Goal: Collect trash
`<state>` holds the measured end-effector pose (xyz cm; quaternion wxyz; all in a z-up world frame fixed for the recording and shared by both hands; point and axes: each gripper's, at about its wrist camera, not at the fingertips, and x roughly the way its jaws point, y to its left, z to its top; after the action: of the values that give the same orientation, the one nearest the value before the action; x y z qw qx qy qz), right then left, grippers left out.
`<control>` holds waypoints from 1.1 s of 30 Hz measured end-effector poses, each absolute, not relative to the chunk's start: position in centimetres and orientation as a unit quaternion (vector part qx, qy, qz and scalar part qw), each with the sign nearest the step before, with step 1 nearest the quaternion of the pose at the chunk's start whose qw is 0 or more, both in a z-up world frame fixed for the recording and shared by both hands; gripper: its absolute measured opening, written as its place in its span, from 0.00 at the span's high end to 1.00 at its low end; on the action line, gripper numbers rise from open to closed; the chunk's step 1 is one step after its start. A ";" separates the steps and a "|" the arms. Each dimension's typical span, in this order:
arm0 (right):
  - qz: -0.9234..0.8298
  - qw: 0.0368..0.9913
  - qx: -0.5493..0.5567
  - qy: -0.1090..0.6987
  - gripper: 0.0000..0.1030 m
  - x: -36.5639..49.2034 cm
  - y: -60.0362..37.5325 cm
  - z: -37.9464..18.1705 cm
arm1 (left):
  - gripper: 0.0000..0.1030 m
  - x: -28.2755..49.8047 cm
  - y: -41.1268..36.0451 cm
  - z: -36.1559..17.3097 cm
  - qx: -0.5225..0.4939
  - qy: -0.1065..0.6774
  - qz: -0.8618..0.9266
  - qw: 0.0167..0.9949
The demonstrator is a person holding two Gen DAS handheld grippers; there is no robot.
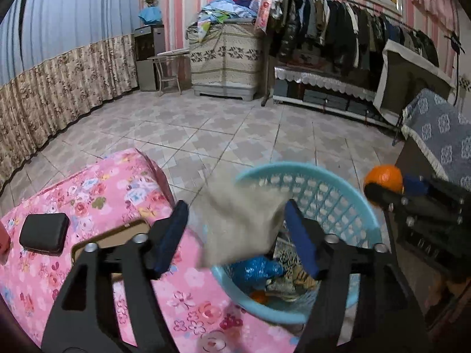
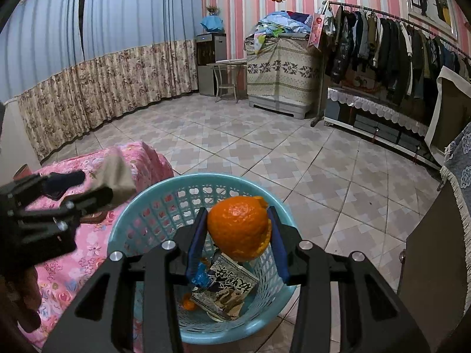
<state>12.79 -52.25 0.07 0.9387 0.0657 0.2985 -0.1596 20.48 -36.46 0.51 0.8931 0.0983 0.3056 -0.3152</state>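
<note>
My left gripper [image 1: 235, 229] is open, and a blurred beige piece of paper [image 1: 241, 223] sits between its fingers, loose, over the rim of the light blue trash basket [image 1: 338, 194]. The same paper [image 2: 117, 173] shows in the right wrist view beside the left gripper [image 2: 88, 188]. My right gripper [image 2: 238, 229] is shut on an orange peel [image 2: 240, 229] and holds it above the basket [image 2: 141, 206]. The right gripper also shows in the left wrist view [image 1: 379, 191] with the peel [image 1: 384, 176]. Inside the basket lie a printed wrapper [image 2: 226, 291], blue plastic [image 1: 256, 267] and orange scraps [image 2: 188, 304].
A pink floral cloth covers the table [image 1: 97, 194] to the basket's left. A black case [image 1: 44, 234] and a brown tray [image 1: 114, 235] lie on it. A dark cabinet [image 2: 435, 259] stands to the right. Tiled floor [image 2: 265, 135] lies beyond.
</note>
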 end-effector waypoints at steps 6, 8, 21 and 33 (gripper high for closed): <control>-0.158 0.938 0.064 0.301 0.60 13.0 -52.1 0.0 | 0.14 21.3 -34.7 2.0 0.079 0.296 -0.293 0.906; -0.156 0.938 0.062 0.304 0.60 13.2 -51.9 -0.2 | 0.11 21.6 -34.0 2.2 0.073 0.295 -0.283 0.910; -0.166 0.940 0.062 0.292 0.21 15.5 -49.9 -0.5 | 0.05 21.6 -28.3 1.8 0.067 0.298 -0.226 0.925; -0.183 0.937 0.064 0.291 0.04 15.8 -49.8 -0.2 | 0.05 20.3 -22.9 3.2 0.054 0.277 -0.192 0.940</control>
<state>15.77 -49.79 -0.23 0.9369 0.0636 0.2912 -0.1827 20.26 -22.90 3.16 0.9398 0.0543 0.2770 -0.1924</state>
